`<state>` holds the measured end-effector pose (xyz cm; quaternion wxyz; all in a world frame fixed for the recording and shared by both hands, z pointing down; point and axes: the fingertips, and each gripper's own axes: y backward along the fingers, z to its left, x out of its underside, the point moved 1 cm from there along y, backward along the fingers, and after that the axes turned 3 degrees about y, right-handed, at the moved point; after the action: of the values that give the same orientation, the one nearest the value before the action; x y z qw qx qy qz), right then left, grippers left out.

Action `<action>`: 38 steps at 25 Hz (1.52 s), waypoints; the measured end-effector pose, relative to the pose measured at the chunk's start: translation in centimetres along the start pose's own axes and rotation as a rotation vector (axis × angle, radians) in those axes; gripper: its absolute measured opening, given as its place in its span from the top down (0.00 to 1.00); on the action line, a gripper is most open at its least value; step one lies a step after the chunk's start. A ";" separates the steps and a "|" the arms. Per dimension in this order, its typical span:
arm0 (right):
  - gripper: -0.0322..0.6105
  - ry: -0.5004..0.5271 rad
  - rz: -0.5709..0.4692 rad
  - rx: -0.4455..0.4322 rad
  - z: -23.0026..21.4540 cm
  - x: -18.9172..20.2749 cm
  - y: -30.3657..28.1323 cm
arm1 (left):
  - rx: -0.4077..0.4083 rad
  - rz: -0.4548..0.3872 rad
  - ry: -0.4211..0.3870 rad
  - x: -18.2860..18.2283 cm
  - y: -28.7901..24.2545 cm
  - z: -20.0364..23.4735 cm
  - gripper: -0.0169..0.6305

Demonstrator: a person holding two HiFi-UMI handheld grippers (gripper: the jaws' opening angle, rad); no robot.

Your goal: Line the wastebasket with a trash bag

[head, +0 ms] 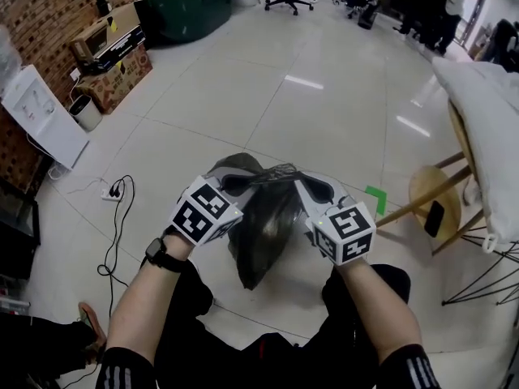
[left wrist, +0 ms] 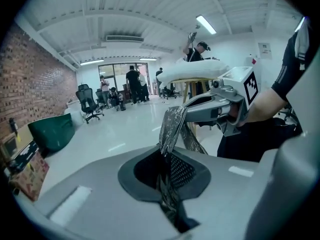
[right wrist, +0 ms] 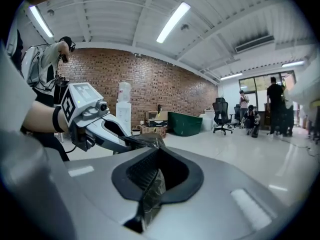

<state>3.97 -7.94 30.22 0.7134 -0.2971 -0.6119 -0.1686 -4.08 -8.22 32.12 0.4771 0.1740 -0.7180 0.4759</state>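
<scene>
Left gripper and right gripper both pinch the trash bag — next, it seems, spread its mouth.

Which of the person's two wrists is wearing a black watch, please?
The left wrist, at the head view's left: a black watch bands it, while the right wrist is bare.
</scene>
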 end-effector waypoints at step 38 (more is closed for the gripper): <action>0.94 -0.046 0.136 0.217 -11.0 7.5 -1.9 | -0.001 0.163 0.208 7.4 -4.9 3.3 0.97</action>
<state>12.79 -15.44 37.14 0.7368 -0.2628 -0.6213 -0.0456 -5.88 -11.89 40.67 0.5088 0.0646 -0.6767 0.5282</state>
